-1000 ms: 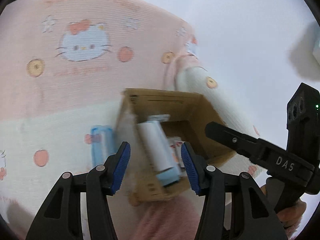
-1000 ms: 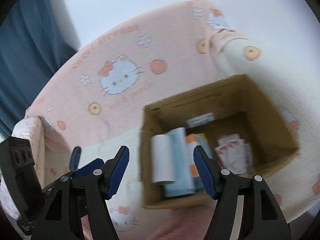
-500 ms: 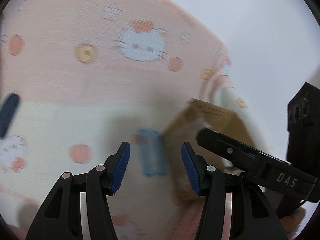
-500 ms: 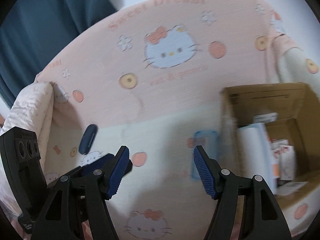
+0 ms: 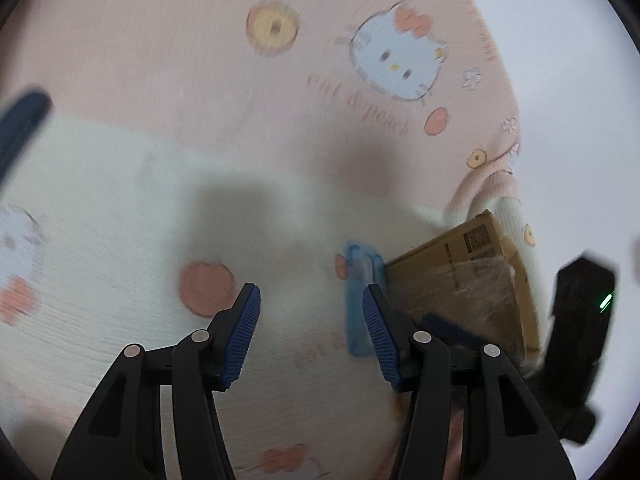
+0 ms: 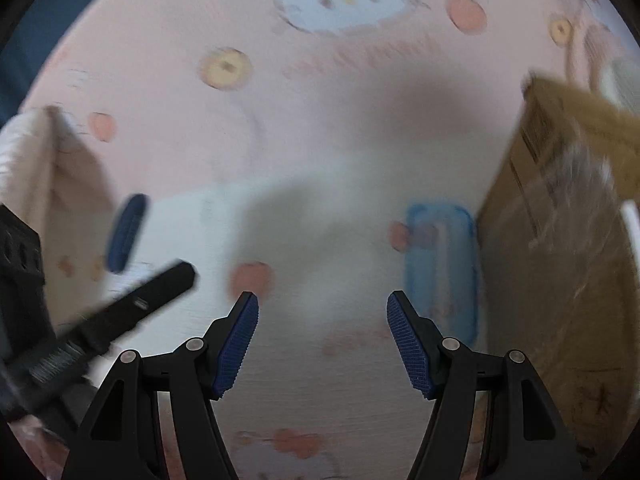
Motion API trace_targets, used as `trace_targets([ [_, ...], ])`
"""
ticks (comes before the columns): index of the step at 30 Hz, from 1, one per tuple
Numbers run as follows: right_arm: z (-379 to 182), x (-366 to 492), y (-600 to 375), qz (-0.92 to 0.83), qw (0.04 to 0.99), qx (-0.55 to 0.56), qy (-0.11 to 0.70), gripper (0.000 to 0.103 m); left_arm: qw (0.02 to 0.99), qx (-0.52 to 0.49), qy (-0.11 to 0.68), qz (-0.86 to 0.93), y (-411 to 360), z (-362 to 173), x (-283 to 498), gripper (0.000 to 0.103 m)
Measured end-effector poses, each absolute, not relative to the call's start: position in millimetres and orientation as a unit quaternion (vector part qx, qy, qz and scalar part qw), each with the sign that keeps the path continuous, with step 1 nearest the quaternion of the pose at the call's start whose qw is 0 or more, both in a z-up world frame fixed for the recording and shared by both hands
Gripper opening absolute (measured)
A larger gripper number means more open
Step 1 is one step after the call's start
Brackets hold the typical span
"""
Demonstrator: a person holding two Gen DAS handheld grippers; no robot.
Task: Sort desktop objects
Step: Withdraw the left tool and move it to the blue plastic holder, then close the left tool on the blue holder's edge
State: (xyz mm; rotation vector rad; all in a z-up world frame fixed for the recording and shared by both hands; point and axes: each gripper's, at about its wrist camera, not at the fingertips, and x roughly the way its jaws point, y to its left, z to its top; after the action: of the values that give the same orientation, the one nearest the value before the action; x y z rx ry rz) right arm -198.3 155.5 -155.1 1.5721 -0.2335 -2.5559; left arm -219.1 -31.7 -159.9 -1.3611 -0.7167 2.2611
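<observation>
A clear blue flat case (image 6: 442, 268) lies on the pink and white Hello Kitty blanket (image 6: 320, 120), right beside the cardboard box (image 6: 560, 280). It also shows in the left wrist view (image 5: 360, 304), next to the box (image 5: 460, 276). A dark blue oval object (image 6: 126, 232) lies further left on the blanket; in the left wrist view it is at the left edge (image 5: 20, 128). My right gripper (image 6: 322, 344) is open and empty, low over the blanket just left of the blue case. My left gripper (image 5: 310, 336) is open and empty, left of the case.
The box's near wall is covered with shiny tape. A folded pale cloth (image 6: 36, 160) lies at the left. The left gripper's body (image 6: 100, 320) reaches into the right wrist view. The right gripper's body (image 5: 576, 344) shows at the right of the left wrist view.
Both grippers have swung left from above the box and dropped closer to the blanket. The box has slid to the right edge of both views; the blue case is now near the fingers.
</observation>
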Motion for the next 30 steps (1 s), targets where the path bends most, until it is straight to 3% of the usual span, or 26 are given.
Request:
trace_targets([
  [9, -214.8, -212.9, 199.6, -0.841, -0.005, 0.531, -0.107, 0.063, 0.280, -0.544, -0.185, 0.769, 39.9, -206.5, -255.4, 0.058],
  [11, -224.0, -212.8, 199.8, -0.845, 0.005, 0.523, -0.106, 0.048, 0.279, -0.553, -0.188, 0.762, 44.0, -219.7, -255.1, 0.057],
  [13, -234.6, -216.7, 199.6, -0.847, 0.000, 0.524, -0.096, 0.021, 0.288, -0.560, -0.200, 0.751, 44.4, -228.7, -254.3, 0.057],
  [16, -250.4, -219.9, 204.1, -0.838, -0.024, 0.533, -0.111, 0.015, 0.288, -0.568, -0.205, 0.743, 47.1, -240.6, -257.6, 0.051],
  [22, -250.6, -220.2, 208.7, -0.855, -0.032, 0.507, -0.108, 0.012, 0.306, -0.579, -0.238, 0.717, 57.2, -256.6, -271.4, 0.034],
  [30, -264.2, -229.4, 212.9, -0.831, 0.052, 0.517, -0.198, 0.008, 0.312, -0.594, -0.216, 0.709, 60.2, -256.7, -266.4, 0.032],
])
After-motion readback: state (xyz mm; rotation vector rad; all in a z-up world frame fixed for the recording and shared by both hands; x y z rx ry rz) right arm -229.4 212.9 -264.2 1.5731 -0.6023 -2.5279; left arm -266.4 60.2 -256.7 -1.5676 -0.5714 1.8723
